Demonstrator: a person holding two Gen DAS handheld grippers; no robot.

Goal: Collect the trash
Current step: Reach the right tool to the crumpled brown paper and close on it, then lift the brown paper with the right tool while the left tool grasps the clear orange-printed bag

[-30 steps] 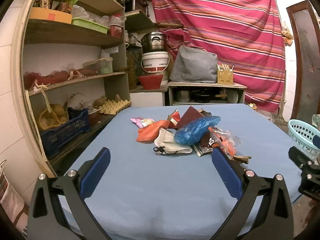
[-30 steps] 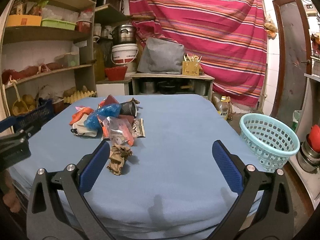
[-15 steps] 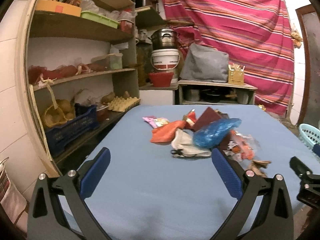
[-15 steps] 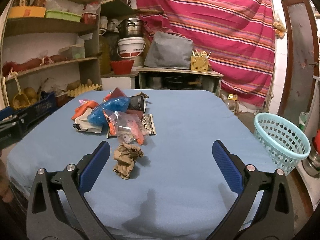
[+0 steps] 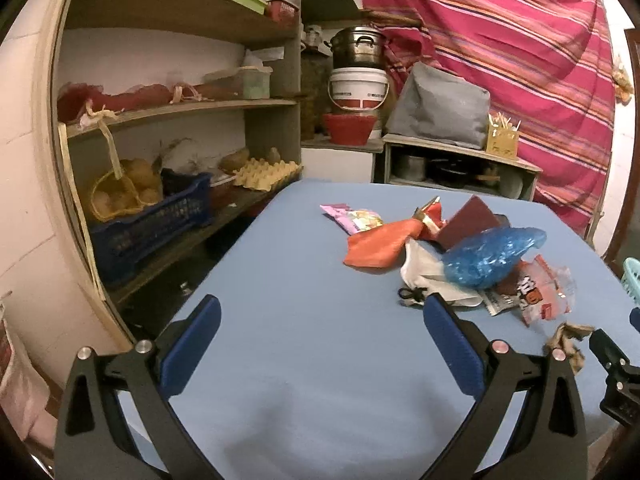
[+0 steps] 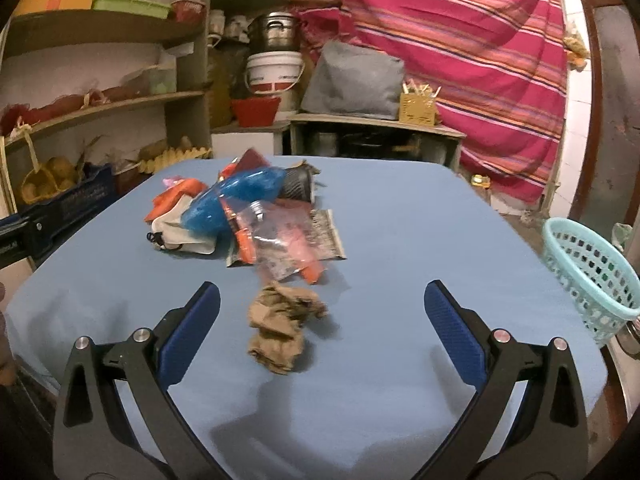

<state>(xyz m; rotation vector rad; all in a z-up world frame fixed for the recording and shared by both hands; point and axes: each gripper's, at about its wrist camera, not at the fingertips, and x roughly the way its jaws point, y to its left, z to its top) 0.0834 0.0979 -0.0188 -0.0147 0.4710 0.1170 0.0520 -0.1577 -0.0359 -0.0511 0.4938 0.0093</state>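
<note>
Trash pile [image 6: 244,216] sits mid-table on the blue cloth [image 6: 400,240] — blue plastic bag [image 5: 492,256], orange wrapper [image 5: 380,244], clear packet [image 6: 280,248], dark cup [image 6: 298,188]. Crumpled brown paper [image 6: 280,328] lies apart from the pile, nearer, between the right gripper [image 6: 322,308] fingers but not touched. Right jaws spread wide. Left gripper [image 5: 322,320] jaws also spread, empty, over bare cloth left of the pile. Teal basket [image 6: 592,272] stands off the table's right edge.

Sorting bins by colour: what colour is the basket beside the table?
Light teal basket, seen best in the right wrist view.
</note>
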